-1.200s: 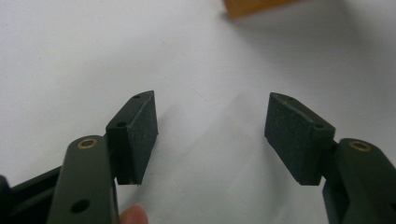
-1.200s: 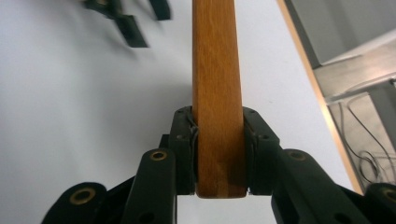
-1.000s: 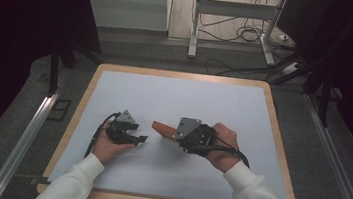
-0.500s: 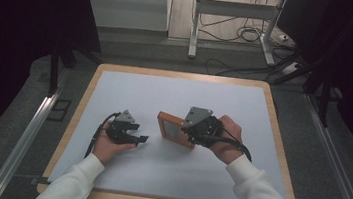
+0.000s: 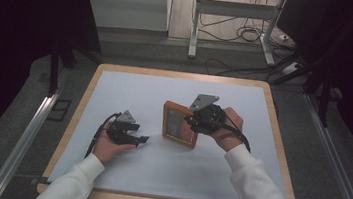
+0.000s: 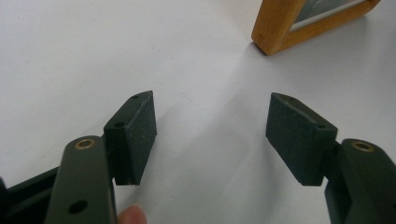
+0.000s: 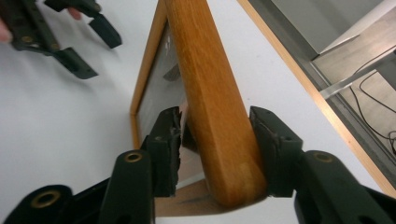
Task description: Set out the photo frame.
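A: We start with the wooden picture frame. It stands on its edge near the middle of the counter, a little to the right. Can we read any writing on it?

B: No. In the high view we see a dark panel with a pale mark, too small to read. We find no brand or label anywhere.

A: And our right hand-held gripper?

B: Its jaws sit on both sides of the frame's wooden edge. They have just been opening; the right pad touches the wood, the left one stands a little apart. We cannot tell if it still presses.

A: Our left hand-held gripper?

B: It rests low on the counter, well left of the frame, jaws wide open with nothing between them.

A: Around us?

B: Beyond the counter, a metal stand and cables on the floor. Nothing lies between the two grippers.
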